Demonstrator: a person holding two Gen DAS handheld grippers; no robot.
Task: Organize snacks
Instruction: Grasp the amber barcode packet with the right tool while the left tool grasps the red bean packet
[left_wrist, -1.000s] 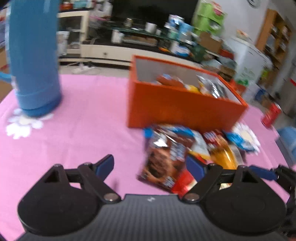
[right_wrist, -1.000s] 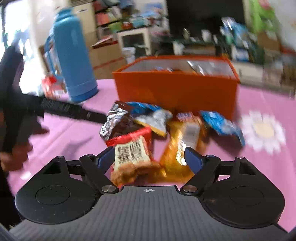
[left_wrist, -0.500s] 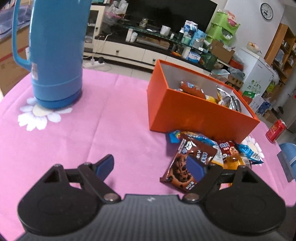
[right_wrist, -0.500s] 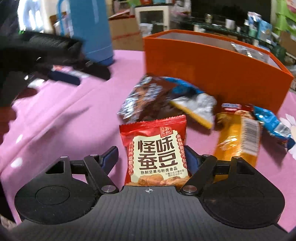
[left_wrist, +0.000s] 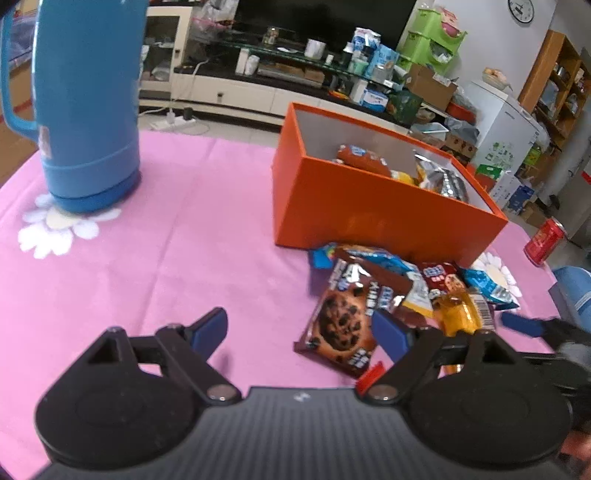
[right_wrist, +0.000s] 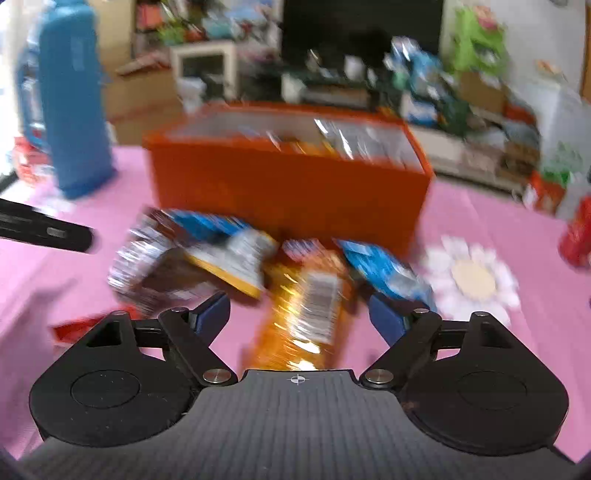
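Snack packets lie heaped on a pink tablecloth (left_wrist: 207, 243) against the near wall of an orange box (left_wrist: 369, 210) already part-filled with wrappers, as two hand-held grippers close in on the pile. The right gripper (right_wrist: 299, 317), its jaws having just been widening, straddles an orange packet (right_wrist: 310, 306) without pressing on it – the blue pads stand clear on either side, nothing gripped. The left gripper (left_wrist: 303, 332) hovers open over bare cloth, with one finger (left_wrist: 389, 334) overlapping a chocolate-cookie packet (left_wrist: 340, 325) in the view; whether it touches cannot be told.

The risk lies in the overlap: the packets lean on one another, and a pinch on the orange one would likely drag a blue packet (right_wrist: 380, 269) or the silver-and-yellow one (right_wrist: 236, 258) along, or let slick foil slide from the pads on the lift. The two tools also work the same small heap – the right one's blue fingertip shows at the edge of the left camera's view, so a clash looks possible. The right view is smeared, so fine detail there stays uncertain.

A blue thermos jug (left_wrist: 85, 110) stands on a printed daisy at the cloth's far left, and a red can (left_wrist: 545, 242) sits off the right edge. Behind: a low TV cabinet crowded with boxes, green drawers, a wall clock, wooden shelving
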